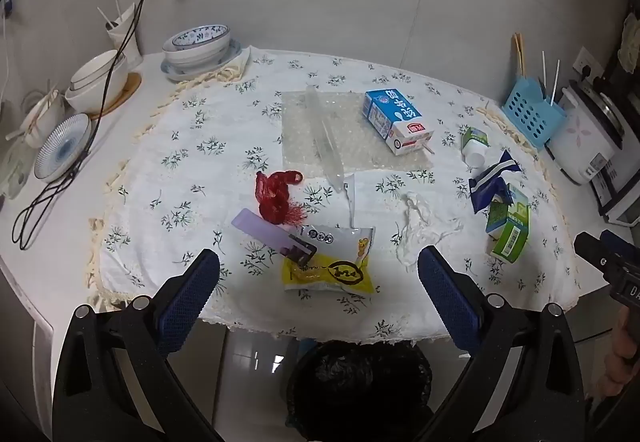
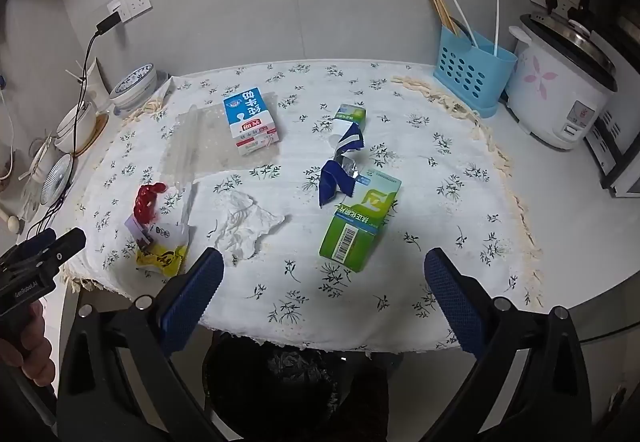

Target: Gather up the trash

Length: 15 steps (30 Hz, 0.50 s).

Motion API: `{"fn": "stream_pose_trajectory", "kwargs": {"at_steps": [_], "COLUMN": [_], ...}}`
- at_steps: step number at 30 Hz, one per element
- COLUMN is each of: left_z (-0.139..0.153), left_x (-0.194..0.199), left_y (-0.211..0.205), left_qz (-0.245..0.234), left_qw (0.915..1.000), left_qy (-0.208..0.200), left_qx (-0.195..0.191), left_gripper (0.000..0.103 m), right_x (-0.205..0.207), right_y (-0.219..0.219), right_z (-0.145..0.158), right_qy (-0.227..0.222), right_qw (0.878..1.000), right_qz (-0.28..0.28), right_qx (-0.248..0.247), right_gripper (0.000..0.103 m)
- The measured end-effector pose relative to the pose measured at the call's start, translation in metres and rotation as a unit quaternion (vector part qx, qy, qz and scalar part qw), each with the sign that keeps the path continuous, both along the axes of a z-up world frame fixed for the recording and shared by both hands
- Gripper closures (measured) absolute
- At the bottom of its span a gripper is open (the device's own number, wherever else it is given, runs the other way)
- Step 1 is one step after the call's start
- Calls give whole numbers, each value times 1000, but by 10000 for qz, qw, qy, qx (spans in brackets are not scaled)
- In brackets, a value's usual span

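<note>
white tablecloth (image 2: 400, 114) with dark green sprigs; blue-and-white milk carton (image 2: 251, 121); green medicine box (image 2: 360, 222); red mesh net (image 1: 276, 198); yellow snack packet (image 1: 332, 266); light blue utensil holder (image 2: 472, 76); blue-padded gripper fingers (image 2: 192, 302).

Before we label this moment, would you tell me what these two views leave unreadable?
- Trash bin: both views, dark; its contents cannot be told, and the table edge and gripper fingers cut it off.
- Bubble wrap: right wrist view, clear and faint; its edges blur into the cloth.
- Small green carton: right wrist view, partly behind the blue wrapper.
</note>
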State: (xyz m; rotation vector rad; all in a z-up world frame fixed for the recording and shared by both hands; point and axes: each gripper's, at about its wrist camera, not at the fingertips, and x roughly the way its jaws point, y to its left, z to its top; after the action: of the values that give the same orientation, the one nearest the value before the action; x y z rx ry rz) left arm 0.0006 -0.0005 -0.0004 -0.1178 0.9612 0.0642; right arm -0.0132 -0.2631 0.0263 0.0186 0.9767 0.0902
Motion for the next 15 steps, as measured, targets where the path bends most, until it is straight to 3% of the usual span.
{"fn": "stream_pose_trajectory", "kwargs": {"at_steps": [15], "left_z": [-7], "left_x": [8], "left_y": [8], "left_qz": [-2], "left_qw": [10000], "left_qy": [21], "left_qx": [-78], "left_gripper": [6], "right_x": [13], "right_y": [5], "right_z": [-1], "right_qy": [39], "right_qw": [10000], "right_qz": [35], "right_qx": [59], "right_gripper": [6]}}
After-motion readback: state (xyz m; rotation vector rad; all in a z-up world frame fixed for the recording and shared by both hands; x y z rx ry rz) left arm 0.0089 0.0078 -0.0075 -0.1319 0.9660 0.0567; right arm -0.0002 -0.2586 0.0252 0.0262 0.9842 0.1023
